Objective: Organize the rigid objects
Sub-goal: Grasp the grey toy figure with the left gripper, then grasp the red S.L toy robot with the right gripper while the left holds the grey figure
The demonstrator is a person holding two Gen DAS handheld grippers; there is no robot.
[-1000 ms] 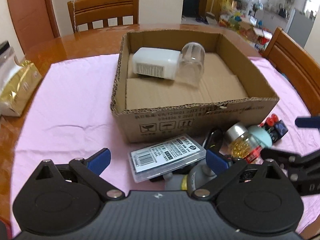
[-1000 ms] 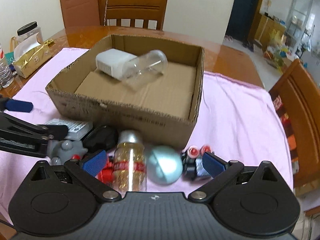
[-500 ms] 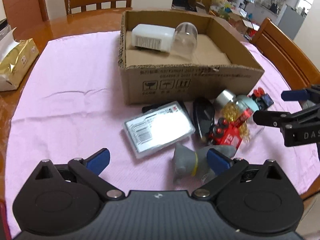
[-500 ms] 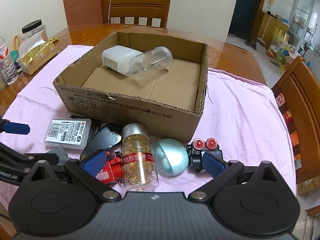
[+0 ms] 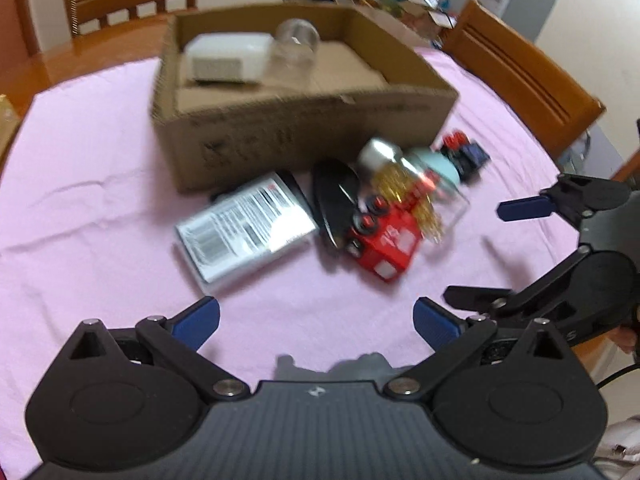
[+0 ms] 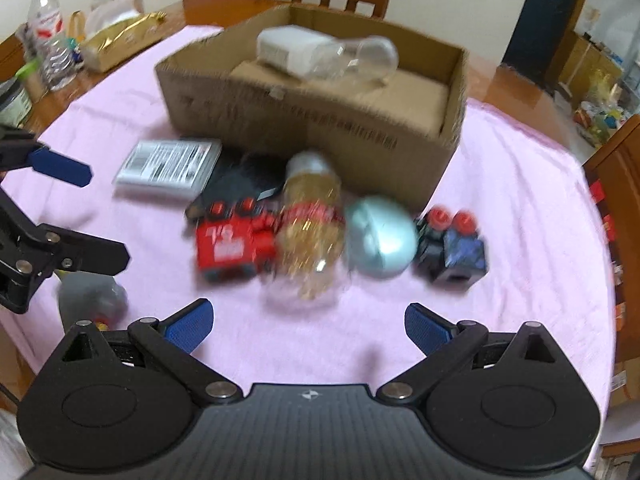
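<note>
The left gripper (image 5: 316, 322) is seen at the bottom of its own view, with its blue-tipped fingers (image 5: 196, 320) spread wide and nothing held between them. Just under its front edge, a small grey soft toy (image 6: 90, 298) is partly hidden. The right gripper (image 6: 308, 320) is also held wide open and empty, above the pink cloth (image 6: 520, 208) that is spread over the wooden table (image 5: 80, 60).

A little further off, a row of small things is laid on the cloth. A red toy block with round knobs (image 6: 232, 240) is found touching a clear plastic bottle of gold beads with a silver cap (image 6: 310, 224), which is lying on its side. Just beside the bottle, a pale blue-green dome-shaped thing (image 6: 380, 236) is set, and next to that a dark blue and black toy block with two red knobs (image 6: 454, 248). Behind the red block, a black oval thing (image 5: 334, 200) and a flat clear case with a printed label (image 5: 244, 228) are placed near each other.

Behind all of these, an open brown cardboard box (image 5: 280, 128) is stood. Inside it, at the back, a white boxy thing (image 5: 228, 58) and a clear empty jar on its side (image 5: 294, 50) are kept touching.

Far off, a wooden chair (image 5: 128, 0) is seen, and a gold pack (image 6: 120, 40) with water bottles (image 6: 50, 40) is left on the table. Both views are blurred.
</note>
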